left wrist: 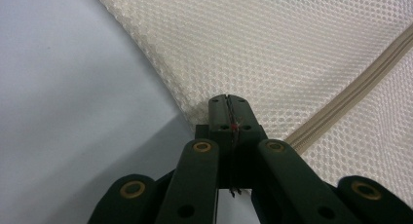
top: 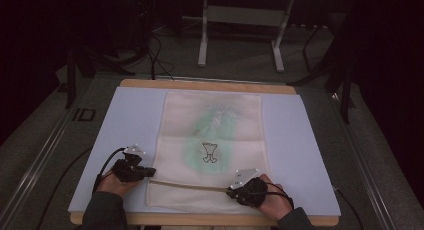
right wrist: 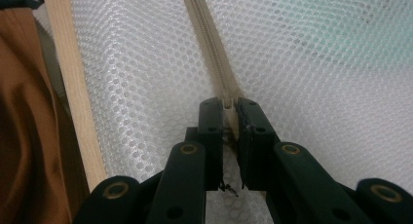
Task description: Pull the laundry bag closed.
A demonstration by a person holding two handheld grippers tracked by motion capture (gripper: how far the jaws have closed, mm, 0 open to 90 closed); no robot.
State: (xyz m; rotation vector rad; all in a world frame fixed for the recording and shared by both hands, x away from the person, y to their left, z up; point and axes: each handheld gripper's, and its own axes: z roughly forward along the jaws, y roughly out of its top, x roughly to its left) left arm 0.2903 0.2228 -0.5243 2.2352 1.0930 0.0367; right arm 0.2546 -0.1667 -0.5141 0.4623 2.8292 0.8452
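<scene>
Mesh laundry bag (top: pixel 212 150) lies flat at the middle of the blue mat (top: pixel 300 155), long axis running near to far, zipper (top: pixel 190 186) crossing left to right by the near edge. Your left gripper (top: pixel 148 173) is clamped on the bag's left edge at the zipper end; your right gripper (top: pixel 231 191) is pinched on what looks like the zipper pull. Drag unevenly and the mesh could bunch, jam the slider, or slip free.

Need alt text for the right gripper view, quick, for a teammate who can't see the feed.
The right gripper is shut on the zipper of a cream mesh laundry bag, pinching its near end between two black jaws. A wooden table edge runs along the left.
</scene>
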